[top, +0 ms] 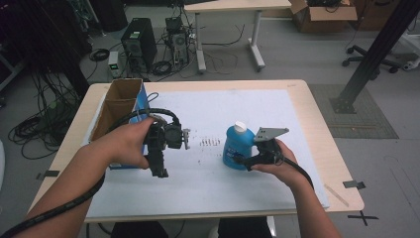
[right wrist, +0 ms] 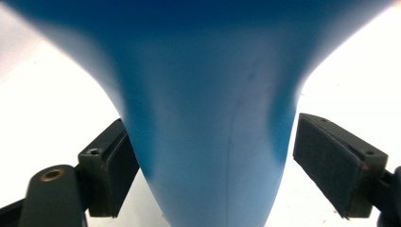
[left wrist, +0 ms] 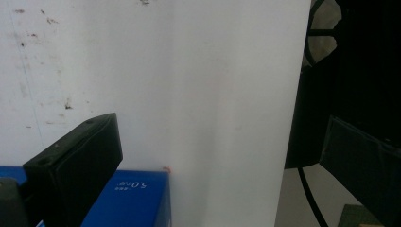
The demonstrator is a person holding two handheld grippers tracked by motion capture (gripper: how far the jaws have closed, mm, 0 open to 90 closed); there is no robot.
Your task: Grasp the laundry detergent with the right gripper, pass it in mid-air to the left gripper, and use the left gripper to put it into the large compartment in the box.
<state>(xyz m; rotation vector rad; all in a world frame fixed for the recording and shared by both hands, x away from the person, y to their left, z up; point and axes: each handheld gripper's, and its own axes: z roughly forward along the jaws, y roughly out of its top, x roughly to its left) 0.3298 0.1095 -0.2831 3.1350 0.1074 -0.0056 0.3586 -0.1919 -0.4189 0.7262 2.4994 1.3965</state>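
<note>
Right tongs (top: 243,159) straddle the blue bottle (top: 236,148) standing upright mid-desk (top: 317,124) on the white sheet (top: 223,106), left pad touching, right pad just clear, not yet clamped; left tongs (top: 159,171) open, empty, beside the blue box (left wrist: 135,198).

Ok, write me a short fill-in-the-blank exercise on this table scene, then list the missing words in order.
1. The bottle standing on the white sheet is ____ in colour.
2. The bottle's cap is ____.
3. The bottle stands between the jaws of the ____ gripper.
4. Behind the left gripper, the open cardboard box sits at the table's ____ edge in the high view.

Missing words: blue; white; right; left
</note>
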